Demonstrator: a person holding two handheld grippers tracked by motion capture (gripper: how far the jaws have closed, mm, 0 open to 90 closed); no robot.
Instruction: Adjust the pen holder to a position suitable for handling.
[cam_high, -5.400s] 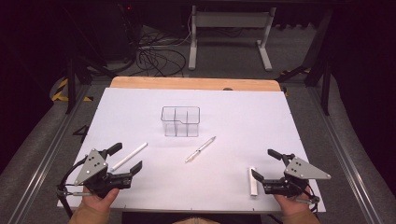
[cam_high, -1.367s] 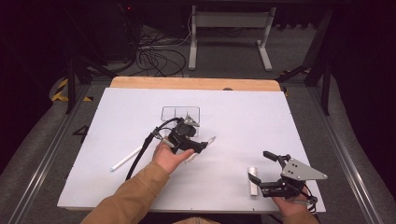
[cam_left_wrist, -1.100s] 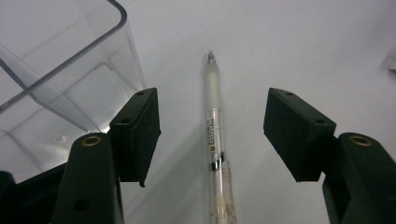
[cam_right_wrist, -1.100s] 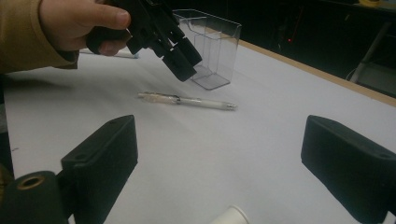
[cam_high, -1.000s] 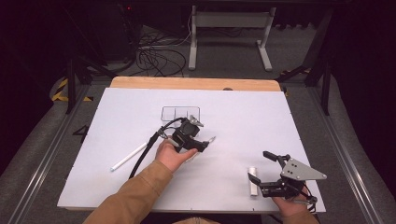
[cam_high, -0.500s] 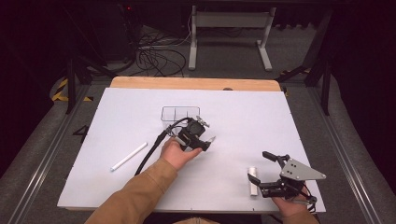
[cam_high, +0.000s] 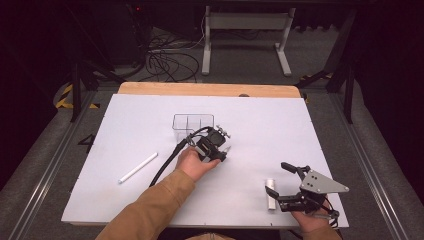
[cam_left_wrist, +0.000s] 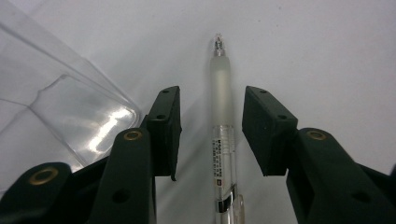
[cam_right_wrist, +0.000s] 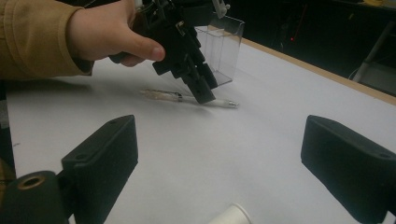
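A white table (cam_high: 150, 125) carries a clear plastic box (cam_high: 193, 122) near its middle, a white tube (cam_high: 137, 167) lying off to the left, and a short white cylinder (cam_high: 270, 192) just beside the right gripper (cam_high: 280, 184), which rests with jaws wide and nothing between them. The box stands just beside the left gripper (cam_left_wrist: 210, 130), close against one jaw. A clear pen (cam_left_wrist: 222, 126) lies flat on the table between that gripper's jaws, which have just been closing but aren't yet touching it.
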